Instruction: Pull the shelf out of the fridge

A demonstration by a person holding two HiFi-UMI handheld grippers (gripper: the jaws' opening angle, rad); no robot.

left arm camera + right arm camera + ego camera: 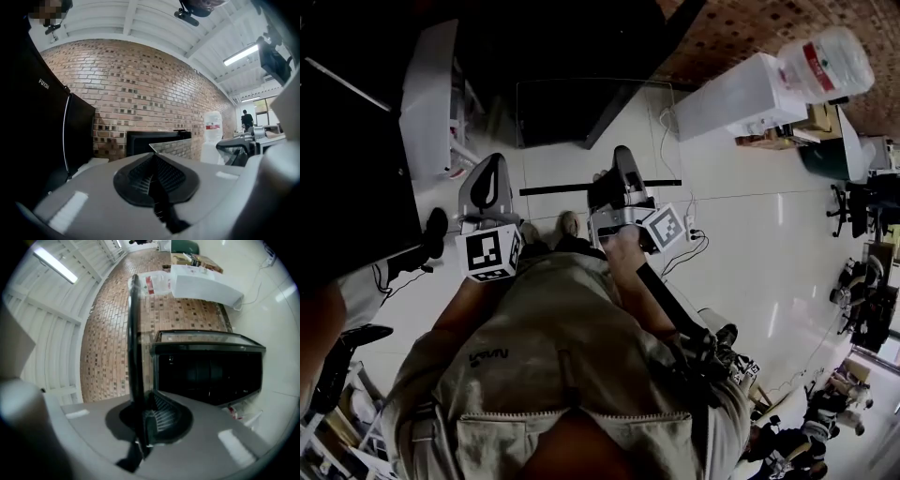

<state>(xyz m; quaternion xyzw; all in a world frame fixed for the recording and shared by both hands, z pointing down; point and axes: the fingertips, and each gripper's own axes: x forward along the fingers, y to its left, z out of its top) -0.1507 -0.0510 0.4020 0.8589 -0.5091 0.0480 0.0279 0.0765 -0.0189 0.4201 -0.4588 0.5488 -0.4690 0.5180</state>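
**Head view.** The right gripper (617, 173) has its jaws clamped on the dark edge strip of the glass shelf (572, 164). The shelf hangs free over the white floor (750, 234) and is clear of the black fridge (356, 169) at the left. The left gripper (492, 187) is raised beside it and carries nothing. A water bottle (825, 61) stands on a white dispenser well apart at the upper right; its contents cannot be told.

**Left gripper view.** The left gripper (154, 180) has its jaws closed together with nothing between them. The fridge (28, 117) rises at the left, and its inside is not shown. The bottle (213, 126) is far off against the brick wall.

**Right gripper view.** The right gripper (147, 420) has its jaws pinching the edge strip of the shelf (136, 357). The strip runs away upward, and the pane spreads to the right.

**Step.** By the look of it, the pull-out is done and the shelf is being carried. The next move calls for a level, steady hold, likely with the free left jaws taking another edge, and then a flat place to set it down.
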